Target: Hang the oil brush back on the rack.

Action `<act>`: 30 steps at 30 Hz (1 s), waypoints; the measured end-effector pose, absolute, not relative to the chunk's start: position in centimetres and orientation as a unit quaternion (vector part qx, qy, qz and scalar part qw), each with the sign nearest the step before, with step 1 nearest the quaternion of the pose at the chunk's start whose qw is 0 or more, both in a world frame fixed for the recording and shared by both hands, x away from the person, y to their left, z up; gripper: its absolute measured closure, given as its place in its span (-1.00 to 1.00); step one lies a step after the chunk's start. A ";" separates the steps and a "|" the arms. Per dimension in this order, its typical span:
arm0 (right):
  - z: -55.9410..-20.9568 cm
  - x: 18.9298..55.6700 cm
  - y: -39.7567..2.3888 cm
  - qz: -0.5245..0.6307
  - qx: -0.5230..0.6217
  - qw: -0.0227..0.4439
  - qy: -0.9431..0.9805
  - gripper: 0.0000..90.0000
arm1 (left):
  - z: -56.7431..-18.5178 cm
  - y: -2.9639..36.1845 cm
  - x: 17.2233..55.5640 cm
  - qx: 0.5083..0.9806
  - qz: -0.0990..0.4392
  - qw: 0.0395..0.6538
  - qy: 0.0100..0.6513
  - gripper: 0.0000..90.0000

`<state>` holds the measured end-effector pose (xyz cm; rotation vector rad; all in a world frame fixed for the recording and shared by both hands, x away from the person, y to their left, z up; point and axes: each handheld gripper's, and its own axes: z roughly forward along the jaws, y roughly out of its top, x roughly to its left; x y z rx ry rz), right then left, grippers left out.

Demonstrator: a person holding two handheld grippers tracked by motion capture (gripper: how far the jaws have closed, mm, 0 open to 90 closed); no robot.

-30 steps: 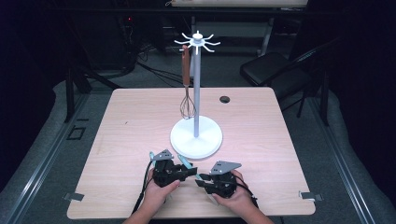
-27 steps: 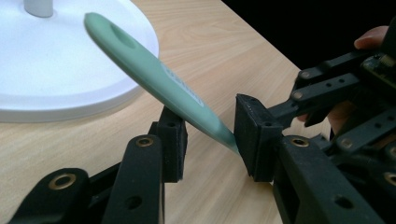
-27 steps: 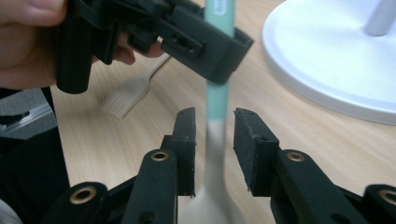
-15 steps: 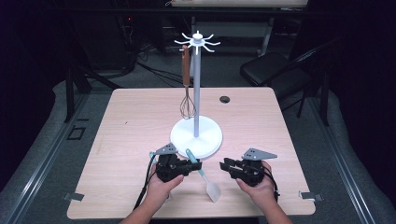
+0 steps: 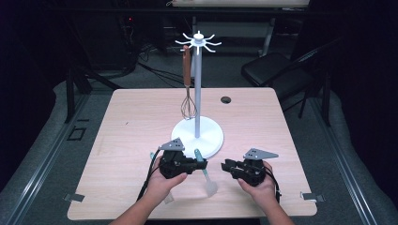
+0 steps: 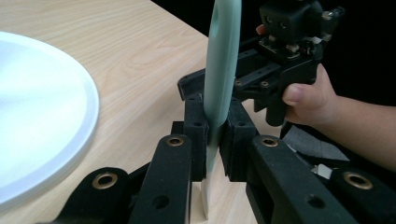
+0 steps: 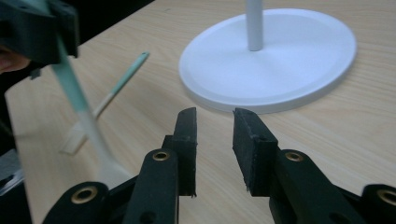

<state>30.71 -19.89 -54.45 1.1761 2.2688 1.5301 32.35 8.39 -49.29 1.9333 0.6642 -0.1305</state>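
Observation:
My left gripper [image 5: 201,164] is shut on the teal handle of a spatula [image 5: 207,178], its jaws having just closed on it. In the left gripper view the handle [image 6: 223,70] stands upright between the pads, and the pale blade hangs down toward the table. My right gripper [image 5: 226,166] stands open to the right of the blade with nothing between its fingers [image 7: 186,135]; it also shows in the left gripper view [image 6: 280,56]. A second teal-handled utensil [image 7: 116,91] lies flat on the table by the left hand. A whisk [image 5: 187,93] hangs from the white stand [image 5: 197,136].
The stand's round base [image 7: 289,60] sits just beyond both grippers, its pole rising to a ring of hooks [image 5: 198,40]. A small black disc [image 5: 226,100] lies at the table's far side. A dark chair [image 5: 267,68] stands behind the table at right.
The two grippers were close together a second ago. The right one has drawn away to the right. The left one has risen a little with the spatula in its jaws.

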 end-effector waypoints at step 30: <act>-55.7 29.6 -14.5 0.487 0.299 0.032 0.820 0.31 | -47.1 7.5 33.8 0.855 -0.021 0.467 0.225 0.83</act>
